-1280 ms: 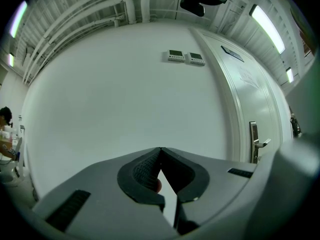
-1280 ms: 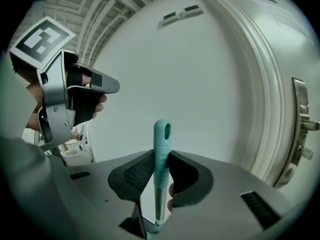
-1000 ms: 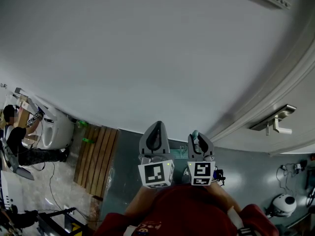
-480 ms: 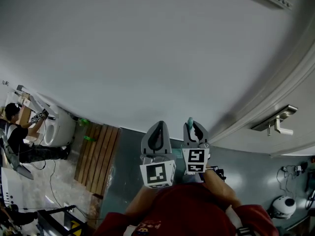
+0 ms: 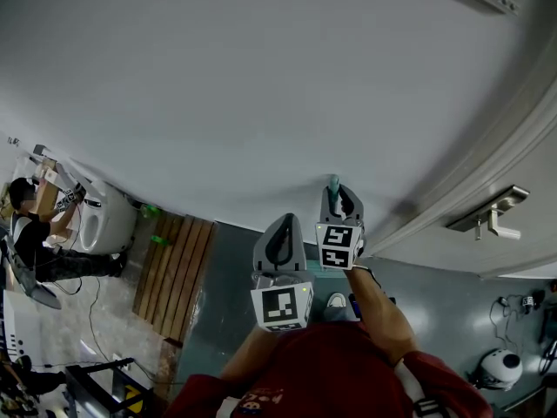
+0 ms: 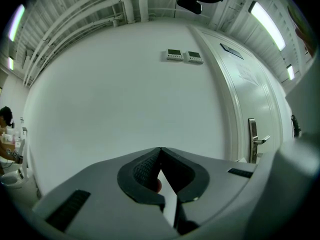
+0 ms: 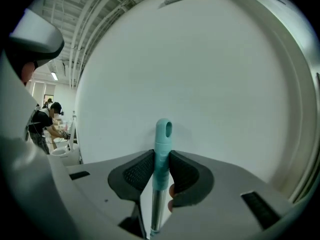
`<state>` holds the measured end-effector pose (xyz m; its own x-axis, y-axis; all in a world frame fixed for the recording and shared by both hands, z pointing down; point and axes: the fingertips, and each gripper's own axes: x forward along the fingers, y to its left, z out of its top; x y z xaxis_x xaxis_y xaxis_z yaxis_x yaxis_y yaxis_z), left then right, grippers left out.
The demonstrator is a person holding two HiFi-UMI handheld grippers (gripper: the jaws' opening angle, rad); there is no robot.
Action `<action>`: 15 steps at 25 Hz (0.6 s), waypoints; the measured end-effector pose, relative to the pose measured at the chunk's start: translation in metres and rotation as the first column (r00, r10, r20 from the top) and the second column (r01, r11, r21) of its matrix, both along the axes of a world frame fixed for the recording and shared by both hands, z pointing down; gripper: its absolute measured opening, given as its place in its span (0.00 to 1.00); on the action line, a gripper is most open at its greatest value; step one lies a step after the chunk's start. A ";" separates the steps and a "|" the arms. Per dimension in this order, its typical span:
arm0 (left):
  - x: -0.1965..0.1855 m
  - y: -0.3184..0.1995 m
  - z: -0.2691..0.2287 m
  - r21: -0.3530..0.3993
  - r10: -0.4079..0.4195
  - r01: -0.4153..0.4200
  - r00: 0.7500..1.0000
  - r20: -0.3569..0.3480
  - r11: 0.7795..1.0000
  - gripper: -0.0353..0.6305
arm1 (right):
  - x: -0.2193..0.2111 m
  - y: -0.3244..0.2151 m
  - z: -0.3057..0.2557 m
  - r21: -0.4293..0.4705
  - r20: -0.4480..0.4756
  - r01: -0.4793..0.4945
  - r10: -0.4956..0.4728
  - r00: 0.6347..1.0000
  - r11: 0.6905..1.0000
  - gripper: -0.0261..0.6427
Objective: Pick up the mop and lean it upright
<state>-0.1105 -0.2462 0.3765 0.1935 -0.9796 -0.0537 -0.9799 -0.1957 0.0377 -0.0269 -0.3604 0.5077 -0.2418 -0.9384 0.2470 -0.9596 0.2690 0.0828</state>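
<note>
In the head view the left gripper [image 5: 283, 226] points at the white wall [image 5: 261, 85], its marker cube nearest the camera. Just to its right the right gripper [image 5: 335, 192] reaches further towards that wall, with the teal top of the mop handle [image 5: 333, 184] showing between its jaws, left of the door [image 5: 522, 172] frame. A wooden pallet [image 5: 172, 273] lies on the grey floor [image 5: 222, 294] along the wall's lower edge, and a person [image 5: 35, 238] crouches far off at the left edge. In the left gripper view the left gripper [image 6: 160, 150] has its two dark pads brought together so that the tips meet, with nothing between them. Beyond them stand the bare wall, two small control panels [image 6: 184, 56] high on it, and the door's lever handle [image 6: 256, 140] to the right. In the right gripper view the right gripper [image 7: 161, 156] is clamped on the mop handle [image 7: 162, 146]: both ribbed pads press the teal grip, which stands upright with its eyelet end above the pads and the metal shaft running down below them. The handle's top is near the wall, though whether it touches cannot be told
</note>
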 end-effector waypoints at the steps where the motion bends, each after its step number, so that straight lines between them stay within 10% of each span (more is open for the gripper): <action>1: 0.001 0.001 0.000 0.000 0.003 -0.003 1.000 0.001 1.000 0.07 | -0.001 0.000 0.000 0.003 -0.001 -0.004 0.004 1.000 1.000 0.20; 15: 0.001 -0.002 0.003 -0.008 -0.002 0.002 1.000 -0.004 1.000 0.07 | -0.002 0.014 0.001 -0.027 0.039 0.092 -0.091 0.995 0.995 0.36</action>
